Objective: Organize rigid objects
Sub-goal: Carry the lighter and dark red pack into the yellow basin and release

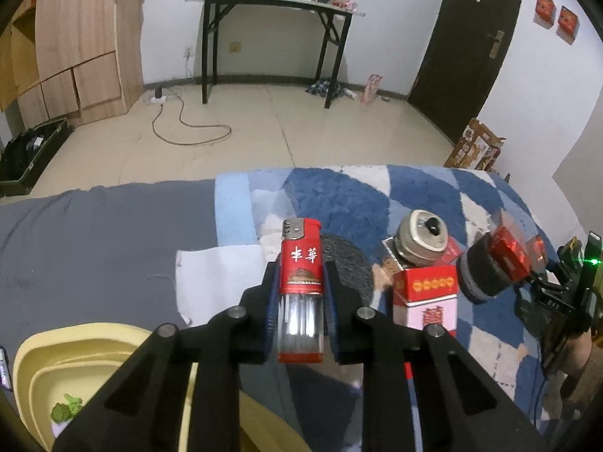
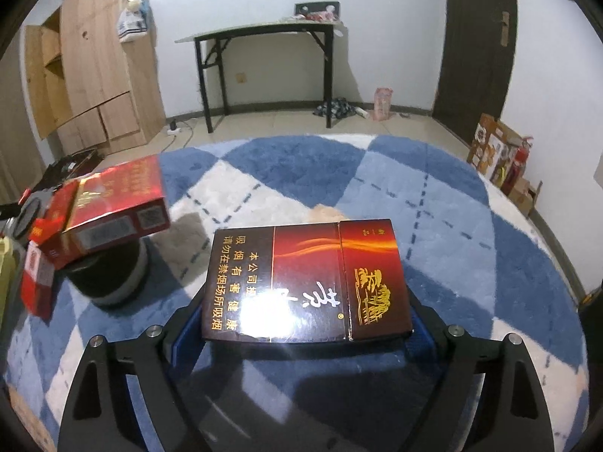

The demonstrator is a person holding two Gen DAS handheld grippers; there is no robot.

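Note:
My left gripper (image 1: 300, 286) is shut on a red lighter (image 1: 301, 293) with a clear tank, held upright above the bed. My right gripper (image 2: 306, 301) is shut on a dark red cigarette box (image 2: 306, 282), held flat above the blue and white rug (image 2: 471, 233). In the left wrist view a red and white cigarette box (image 1: 426, 297), a metal can (image 1: 422, 241) and a black round object (image 1: 482, 271) with a red pack (image 1: 508, 248) on it stand to the right. The right wrist view shows the black round object (image 2: 109, 275) with the red pack (image 2: 113, 203) at left.
A yellow bin (image 1: 41, 369) sits at lower left with a small green item (image 1: 66, 410) inside. A grey sheet (image 1: 94, 245) and a white cloth (image 1: 218, 282) cover the bed. A black table (image 1: 271, 37), wooden wardrobe (image 1: 75, 45) and dark door (image 1: 471, 45) stand beyond.

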